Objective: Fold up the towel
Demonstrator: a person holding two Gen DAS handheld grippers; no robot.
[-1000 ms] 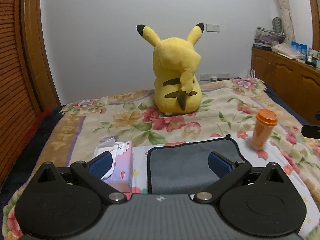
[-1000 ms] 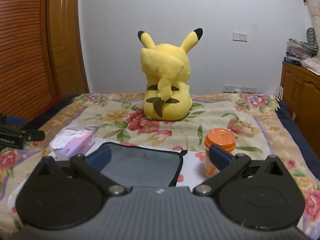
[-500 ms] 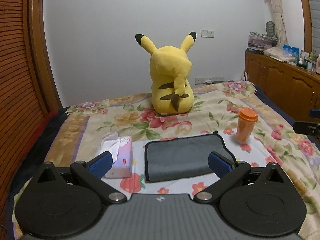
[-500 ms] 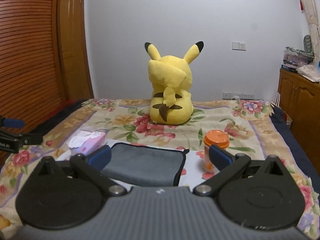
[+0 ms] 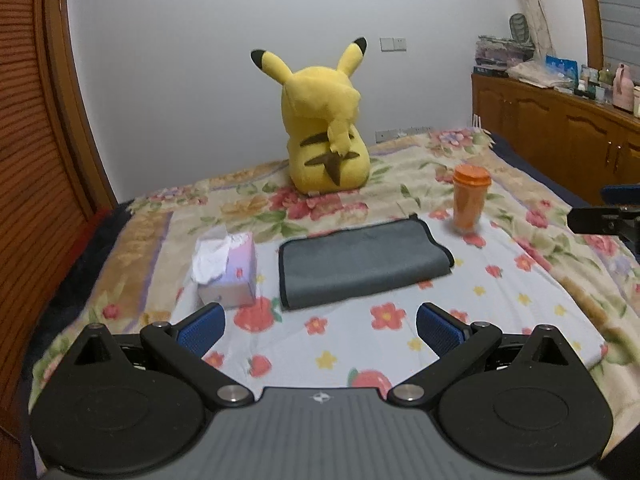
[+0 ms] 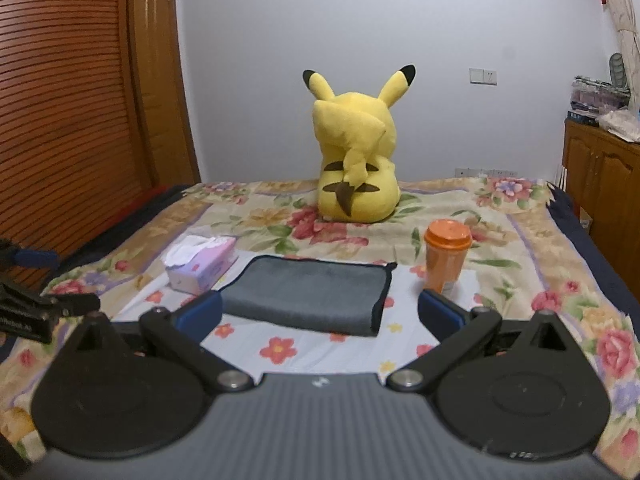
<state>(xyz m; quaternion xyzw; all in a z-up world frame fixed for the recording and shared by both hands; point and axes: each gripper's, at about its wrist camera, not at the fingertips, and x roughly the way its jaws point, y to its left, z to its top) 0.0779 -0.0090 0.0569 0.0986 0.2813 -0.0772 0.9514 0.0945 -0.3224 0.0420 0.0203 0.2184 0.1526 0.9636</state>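
Note:
A grey towel with black edging (image 5: 360,262) lies folded into a flat rectangle on the floral bedspread; it also shows in the right wrist view (image 6: 308,294). My left gripper (image 5: 320,330) is open and empty, held back from the towel's near edge. My right gripper (image 6: 320,310) is open and empty, with the towel's near edge just beyond its blue fingertips (image 6: 438,312). The right gripper's tip shows at the right edge of the left wrist view (image 5: 604,216). The left gripper's tip shows at the left edge of the right wrist view (image 6: 44,308).
A tissue box (image 5: 226,270) lies left of the towel. An orange lidded cup (image 5: 470,198) stands to its right. A yellow plush toy (image 5: 324,132) sits behind, near the wall. Wooden cabinets (image 5: 560,128) line the right side, a slatted wooden door (image 6: 72,120) the left.
Both grippers have pulled back and up from the towel, which now looks smaller and farther off. The towel lies unmoved. Both grippers stay open.

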